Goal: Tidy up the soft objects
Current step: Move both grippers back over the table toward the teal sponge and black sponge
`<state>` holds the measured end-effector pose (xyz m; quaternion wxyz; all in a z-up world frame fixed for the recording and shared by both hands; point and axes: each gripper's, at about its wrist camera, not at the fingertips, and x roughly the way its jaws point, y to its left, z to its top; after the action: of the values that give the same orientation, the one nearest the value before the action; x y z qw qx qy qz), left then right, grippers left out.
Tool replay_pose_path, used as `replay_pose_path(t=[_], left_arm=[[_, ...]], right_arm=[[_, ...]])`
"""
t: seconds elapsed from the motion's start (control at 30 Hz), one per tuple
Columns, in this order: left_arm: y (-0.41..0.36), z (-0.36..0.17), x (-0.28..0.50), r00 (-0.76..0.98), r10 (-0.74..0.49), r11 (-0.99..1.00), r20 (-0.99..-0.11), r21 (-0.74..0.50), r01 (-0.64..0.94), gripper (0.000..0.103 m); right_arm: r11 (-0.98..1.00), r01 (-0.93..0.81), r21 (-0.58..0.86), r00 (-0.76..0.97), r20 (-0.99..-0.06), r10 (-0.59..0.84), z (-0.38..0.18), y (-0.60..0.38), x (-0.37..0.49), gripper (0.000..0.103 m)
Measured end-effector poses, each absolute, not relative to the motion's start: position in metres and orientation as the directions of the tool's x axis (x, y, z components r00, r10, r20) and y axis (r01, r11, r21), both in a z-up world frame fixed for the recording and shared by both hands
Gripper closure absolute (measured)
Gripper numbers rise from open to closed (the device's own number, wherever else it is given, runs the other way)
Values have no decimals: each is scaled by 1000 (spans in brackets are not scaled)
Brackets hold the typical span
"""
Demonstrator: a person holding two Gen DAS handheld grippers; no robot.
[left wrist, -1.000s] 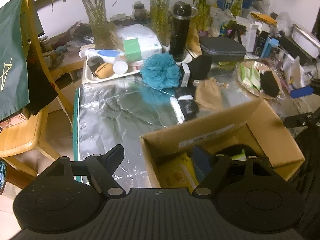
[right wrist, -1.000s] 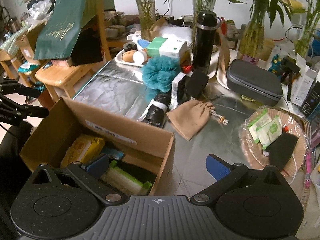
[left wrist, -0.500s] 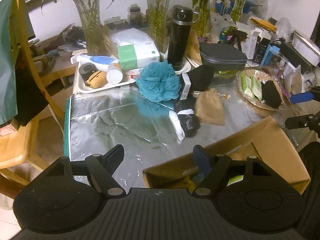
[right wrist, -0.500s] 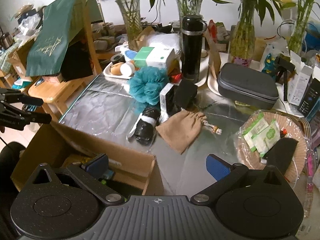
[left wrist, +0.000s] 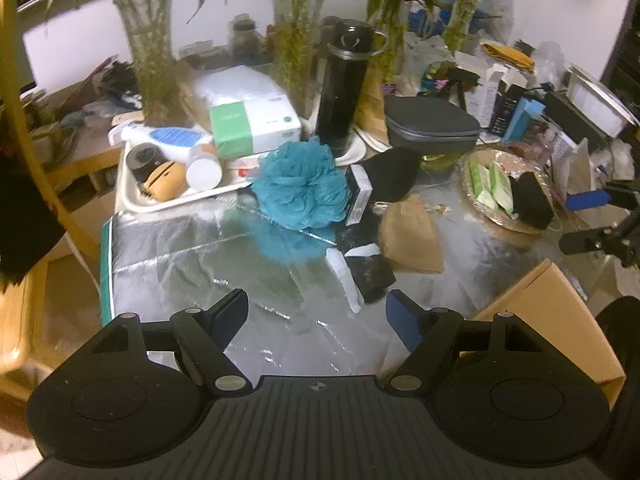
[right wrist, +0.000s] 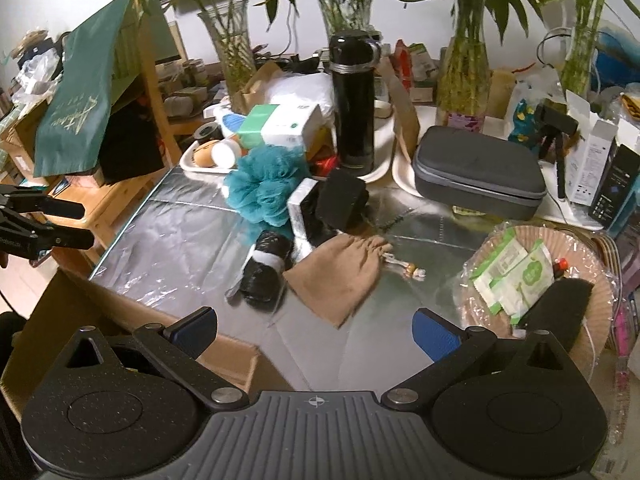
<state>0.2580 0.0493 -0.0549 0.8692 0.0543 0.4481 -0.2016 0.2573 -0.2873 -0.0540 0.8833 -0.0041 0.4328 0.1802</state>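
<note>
Both the left gripper (left wrist: 318,314) and right gripper (right wrist: 314,330) stood wide and empty, the teal bath pouf (left wrist: 301,187) lying ahead of them, best approached squarely and squeezed gently.

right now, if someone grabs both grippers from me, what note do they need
Left gripper: open, empty, over the foil mat.
Right gripper: open, empty, at the box edge.
On the mat: teal pouf, black roll, tan pouch.
On the wicker tray: wipe packs and a black pad.
Done: cannot tell; the box inside is hidden from both views.
Left: pouf, roll and pouch are not yet picked up.
</note>
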Motion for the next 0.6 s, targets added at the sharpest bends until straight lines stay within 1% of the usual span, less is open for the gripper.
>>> replay_pose_path(t=[0.37, 0.6], left_arm=[[51, -76, 285, 508, -324, 895, -798, -84, 439, 27], [55, -95, 309, 528, -349, 892, -774, -102, 441, 27]], right_arm=[[945, -282, 166, 570, -763, 304, -77, -294, 278, 0], [944, -278, 179, 580, -752, 313, -95, -294, 295, 0]])
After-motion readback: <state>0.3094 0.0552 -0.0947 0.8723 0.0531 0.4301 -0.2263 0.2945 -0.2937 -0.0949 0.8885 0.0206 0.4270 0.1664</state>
